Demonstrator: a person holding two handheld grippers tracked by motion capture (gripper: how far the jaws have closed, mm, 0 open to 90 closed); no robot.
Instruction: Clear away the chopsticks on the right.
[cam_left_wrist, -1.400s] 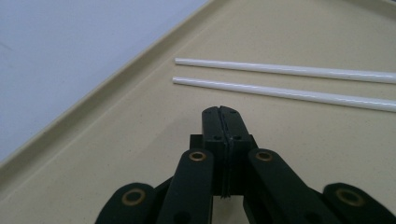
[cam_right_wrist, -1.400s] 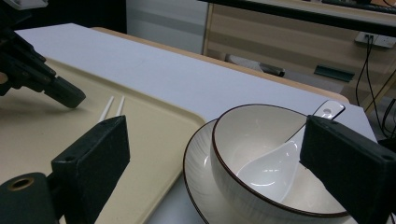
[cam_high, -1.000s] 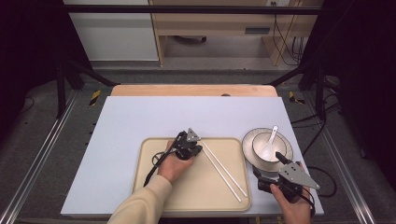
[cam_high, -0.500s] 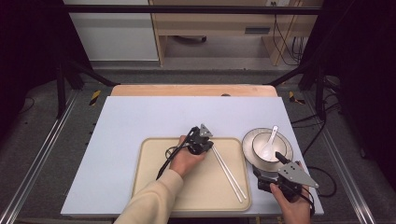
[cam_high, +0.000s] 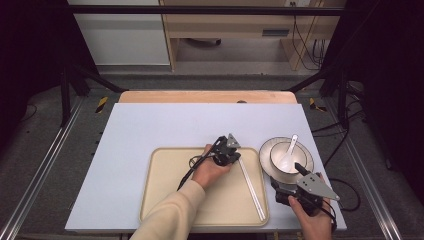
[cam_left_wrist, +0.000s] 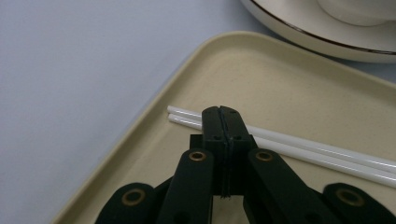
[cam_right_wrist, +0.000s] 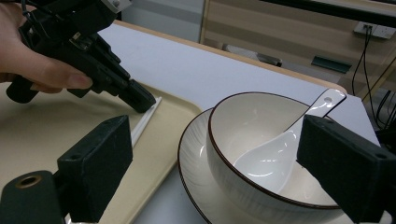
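Left gripper (cam_left_wrist: 223, 122) w/ jaws closed, tip over chopsticks (cam_left_wrist: 299, 149) on tray (cam_high: 165, 200), none gripped; right gripper (cam_right_wrist: 224, 172) wide open by bowl (cam_right_wrist: 243, 140). Pickup not yet done.

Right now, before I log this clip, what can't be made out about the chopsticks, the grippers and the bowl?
- Left gripper, left gripper view: shut jaws hide whether they touch the two white plastic chopsticks behind.
- Chopsticks, same view: far ends cut off by the right edge.
- Right gripper, right gripper view: open; jaw tips cover parts of the white dark-rimmed ceramic bowl.
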